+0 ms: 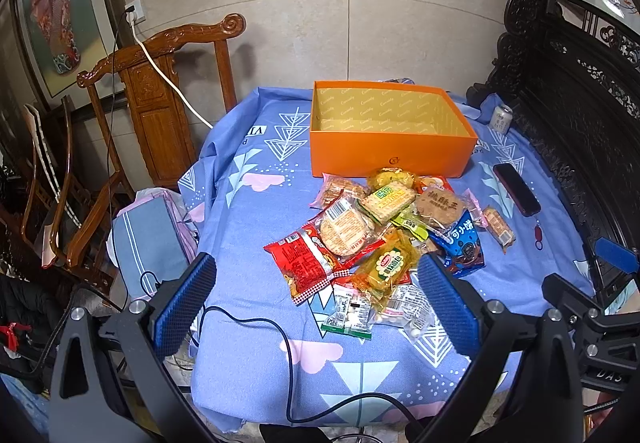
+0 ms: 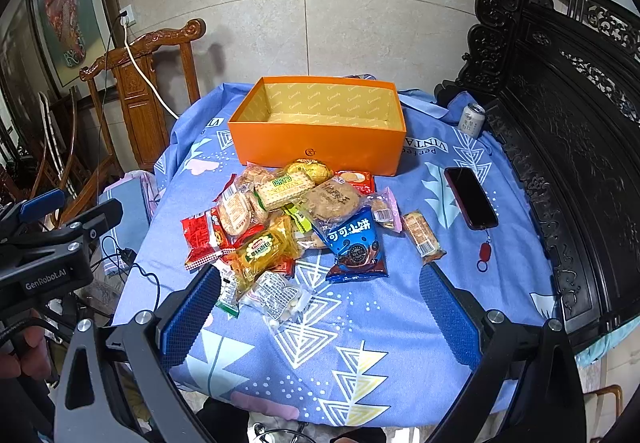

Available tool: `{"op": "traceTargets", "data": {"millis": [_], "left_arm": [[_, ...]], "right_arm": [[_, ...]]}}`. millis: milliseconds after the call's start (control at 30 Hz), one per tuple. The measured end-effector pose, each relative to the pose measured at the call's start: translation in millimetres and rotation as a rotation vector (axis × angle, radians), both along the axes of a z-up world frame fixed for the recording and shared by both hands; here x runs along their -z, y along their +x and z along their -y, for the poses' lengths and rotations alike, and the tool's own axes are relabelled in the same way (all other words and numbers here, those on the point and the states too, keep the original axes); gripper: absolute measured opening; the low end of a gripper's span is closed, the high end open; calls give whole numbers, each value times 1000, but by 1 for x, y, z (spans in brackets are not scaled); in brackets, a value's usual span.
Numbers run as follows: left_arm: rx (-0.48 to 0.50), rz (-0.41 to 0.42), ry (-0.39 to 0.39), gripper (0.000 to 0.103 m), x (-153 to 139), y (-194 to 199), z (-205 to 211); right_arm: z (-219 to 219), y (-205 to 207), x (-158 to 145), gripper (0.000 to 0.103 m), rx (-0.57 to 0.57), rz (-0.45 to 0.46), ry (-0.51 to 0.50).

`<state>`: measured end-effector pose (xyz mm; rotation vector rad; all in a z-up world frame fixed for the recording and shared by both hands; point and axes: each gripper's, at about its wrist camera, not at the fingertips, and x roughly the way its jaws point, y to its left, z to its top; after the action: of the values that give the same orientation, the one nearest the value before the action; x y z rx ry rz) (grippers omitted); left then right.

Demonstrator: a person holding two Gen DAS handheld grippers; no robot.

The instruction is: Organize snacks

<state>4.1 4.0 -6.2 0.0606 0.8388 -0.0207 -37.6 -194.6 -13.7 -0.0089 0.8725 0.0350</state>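
Observation:
A pile of wrapped snacks point(image 1: 380, 239) lies on the blue cloth in front of an open, empty orange box point(image 1: 392, 159). It holds a red packet point(image 1: 302, 263), a blue cookie bag point(image 1: 462, 247) and a yellow packet point(image 1: 386, 263). My left gripper point(image 1: 316, 303) is open and empty above the pile's near edge. In the right wrist view the pile point(image 2: 296, 219), the orange box point(image 2: 320, 147) and the blue cookie bag point(image 2: 354, 243) show. My right gripper point(image 2: 320, 313) is open and empty, just short of the pile. One snack bar point(image 2: 422, 237) lies apart to the right.
A dark phone point(image 2: 470, 197) with a red tag and a drink can point(image 2: 472, 119) lie on the right of the table. A carved dark bench point(image 2: 568, 147) bounds the right side. A wooden chair point(image 1: 160, 91) stands at back left. A black cable point(image 1: 280, 347) crosses the cloth's near left.

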Motion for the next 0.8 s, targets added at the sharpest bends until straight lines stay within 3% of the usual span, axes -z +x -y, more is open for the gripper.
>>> {"op": "traceTargets", "data": {"millis": [800], "left_arm": [[1, -2, 3, 99, 1, 0, 0]], "right_arm": [[0, 6, 4, 100, -2, -4, -3]]}}
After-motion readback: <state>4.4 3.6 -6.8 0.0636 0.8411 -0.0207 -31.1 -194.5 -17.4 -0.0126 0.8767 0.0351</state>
